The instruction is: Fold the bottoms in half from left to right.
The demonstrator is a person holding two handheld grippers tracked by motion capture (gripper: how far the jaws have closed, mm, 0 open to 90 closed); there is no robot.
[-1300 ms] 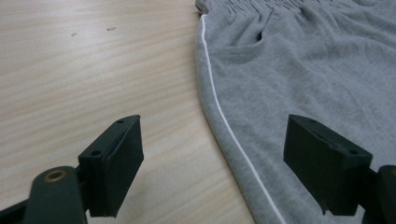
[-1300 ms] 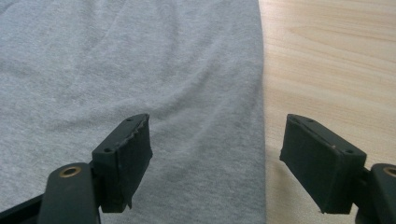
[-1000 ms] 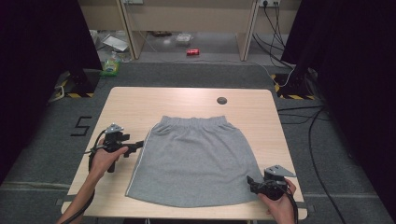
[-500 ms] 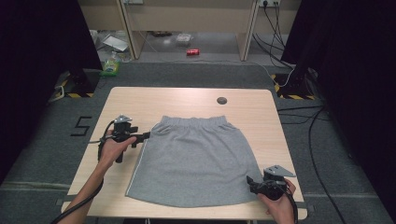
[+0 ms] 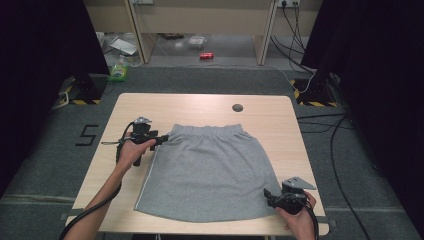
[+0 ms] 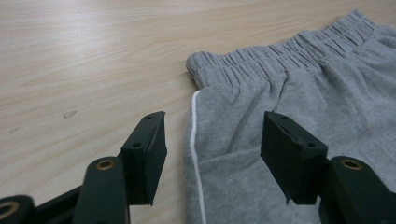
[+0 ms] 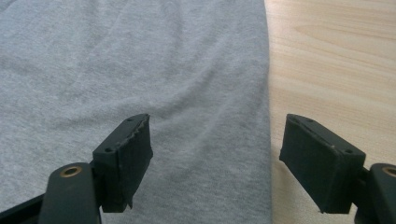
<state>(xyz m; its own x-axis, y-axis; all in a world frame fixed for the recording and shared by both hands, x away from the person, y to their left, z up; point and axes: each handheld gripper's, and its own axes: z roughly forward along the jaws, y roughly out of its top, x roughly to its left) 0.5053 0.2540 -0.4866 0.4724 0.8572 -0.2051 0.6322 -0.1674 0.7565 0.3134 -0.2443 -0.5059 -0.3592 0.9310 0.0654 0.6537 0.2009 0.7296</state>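
A grey garment (image 5: 210, 170) with an elastic waistband lies flat on the wooden table (image 5: 200, 107), waistband at the far side. My left gripper (image 5: 162, 139) is at the garment's upper left corner. In the left gripper view its jaws have just been closing, and the gripper (image 6: 212, 140) still stands open. The white-piped side edge of the garment (image 6: 280, 93) lies between the jaws, and the pads do not press on it. My right gripper (image 5: 267, 196) rests at the lower right hem, open (image 7: 217, 149), with the edge of the cloth (image 7: 140, 60) under the gap.
A small black round disc (image 5: 237, 107) sits on the table beyond the waistband. On the floor behind the table lie a red can (image 5: 206, 55) and a green packet (image 5: 119, 75). Cables (image 5: 345, 125) run along the floor at the right.
My left hand has carried its gripper away from me and to the right, from beside the garment's left edge up to the waistband corner. The right gripper has stayed put.
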